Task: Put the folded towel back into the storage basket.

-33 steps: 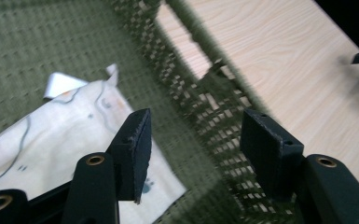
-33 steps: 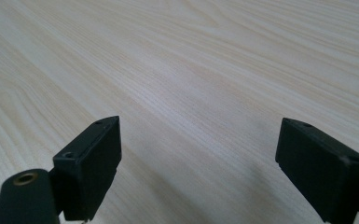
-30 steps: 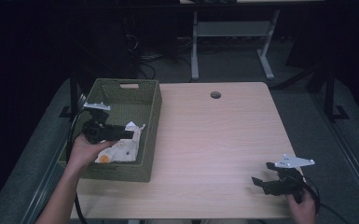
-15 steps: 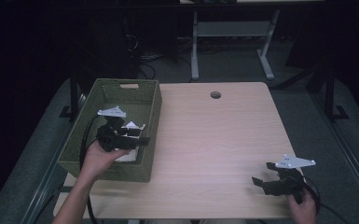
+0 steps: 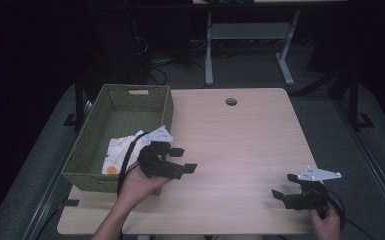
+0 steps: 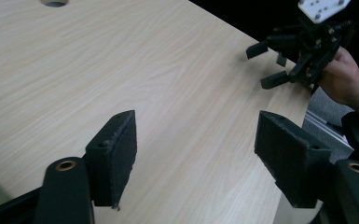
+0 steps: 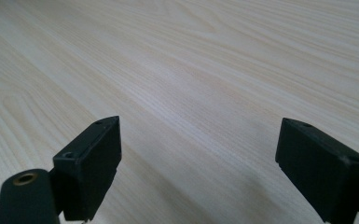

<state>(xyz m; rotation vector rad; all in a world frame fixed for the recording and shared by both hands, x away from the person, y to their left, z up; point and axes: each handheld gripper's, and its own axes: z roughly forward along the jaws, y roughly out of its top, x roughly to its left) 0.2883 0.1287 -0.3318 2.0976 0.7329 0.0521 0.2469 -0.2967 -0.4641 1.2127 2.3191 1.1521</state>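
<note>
Left tongs (image 5: 184, 159) moved out of green basket (image 5: 92, 145) over bench (image 5: 240, 135), wide open, empty. Right tongs (image 5: 285, 186) wide open, empty too.

The high view looks forward and down from above the person's side onto the whole table (image 5: 240, 145), while each gripper view skims low and close over its pale wood (the left gripper view faces across toward the right gripper (image 6: 279, 63)), the surface all views share.
</note>
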